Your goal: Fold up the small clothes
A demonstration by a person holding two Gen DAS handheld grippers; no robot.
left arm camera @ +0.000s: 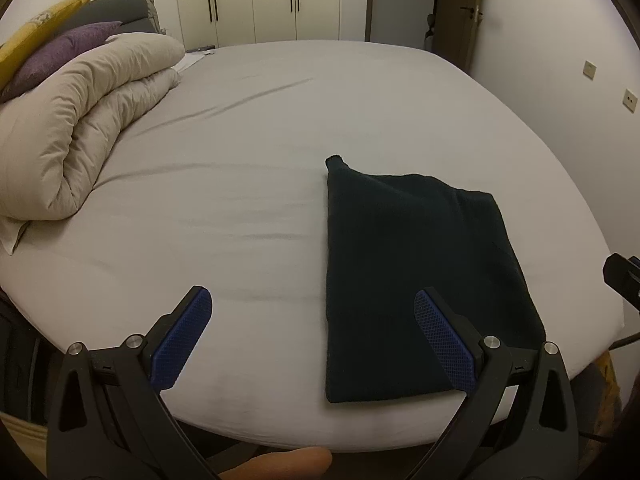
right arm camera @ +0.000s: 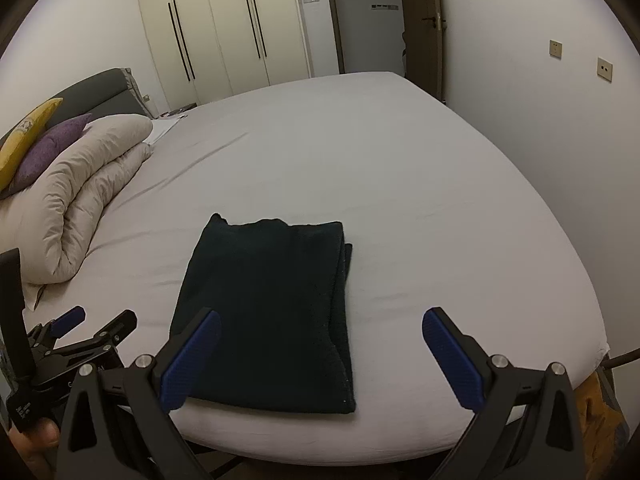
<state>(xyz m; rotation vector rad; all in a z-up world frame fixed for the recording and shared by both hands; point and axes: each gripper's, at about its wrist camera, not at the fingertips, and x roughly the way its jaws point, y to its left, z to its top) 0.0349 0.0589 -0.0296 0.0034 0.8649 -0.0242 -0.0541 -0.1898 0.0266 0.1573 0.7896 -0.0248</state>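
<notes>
So the bed [right arm camera: 400, 184] takes up nearly the whole view, grey sheet mostly smooth, with a rolled beige duvet [right arm camera: 84, 200] and a purple pillow [right arm camera: 52, 148] and yellow pillow [right arm camera: 28, 136] piled at the far left. The dark garment [right arm camera: 268, 312] lies flat near the near edge of the bed, already squared into a tidy rectangle with doubled layers showing along its right side, so I'd say the folding is pretty much done, maybe one more fold if they want it smaller.

Both tools hang over the near edge holding nothing: the left hand-held gripper [left arm camera: 314, 336] has its jaws spread wide, and so does the right hand-held gripper [right arm camera: 320, 354].

Hard to tell what the garment actually is, since it's so dark that no seams or details show. A little nub sticks out at its far left corner [left arm camera: 335, 160].
</notes>
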